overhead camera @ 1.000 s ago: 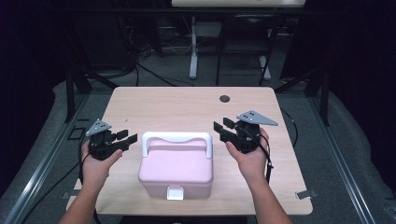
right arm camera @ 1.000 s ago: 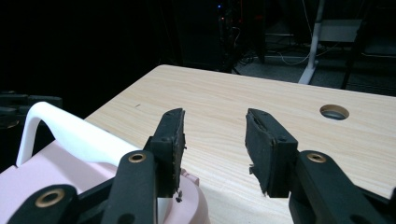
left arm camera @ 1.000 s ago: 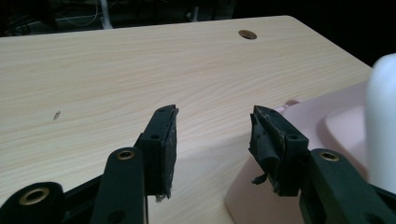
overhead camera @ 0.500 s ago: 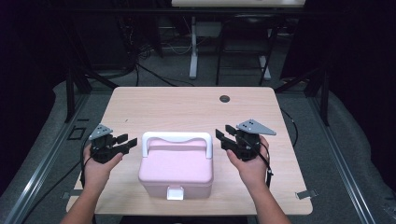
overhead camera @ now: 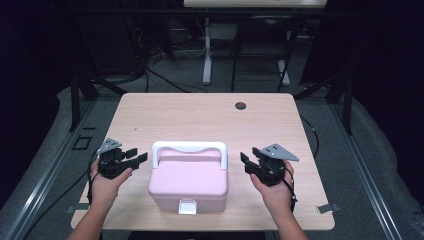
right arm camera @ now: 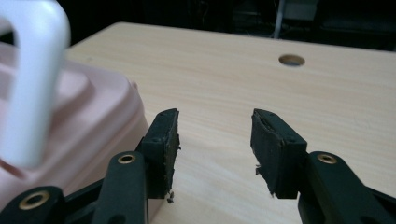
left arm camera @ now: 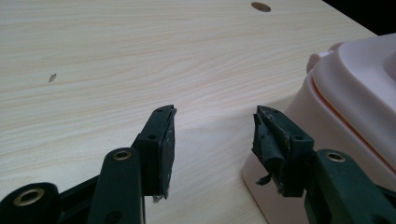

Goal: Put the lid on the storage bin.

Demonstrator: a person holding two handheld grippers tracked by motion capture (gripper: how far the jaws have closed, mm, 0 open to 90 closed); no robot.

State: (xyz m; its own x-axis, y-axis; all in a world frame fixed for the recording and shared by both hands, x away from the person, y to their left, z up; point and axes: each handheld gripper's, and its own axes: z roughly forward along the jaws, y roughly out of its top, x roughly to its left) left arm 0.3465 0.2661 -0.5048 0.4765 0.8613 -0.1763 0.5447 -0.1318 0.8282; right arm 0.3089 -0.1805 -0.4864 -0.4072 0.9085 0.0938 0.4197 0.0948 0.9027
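Tools both lower than a second ago, flanking pink plastic box with white handle (overhead camera: 189, 181); left tool (overhead camera: 131, 156) wide, right tool (overhead camera: 248, 161) just opening, nothing between; side grasp likely next.

On my table (overhead camera: 200, 117) the box (overhead camera: 189, 181) sits near the front edge, about midway across, its handle (overhead camera: 189, 148) along the far side of the lid and its latch (overhead camera: 187, 206) facing me. My left gripper (overhead camera: 131, 159) is just left of the box, my right gripper (overhead camera: 250, 161) just right. A hole (overhead camera: 241, 105) lies far behind, right of centre.
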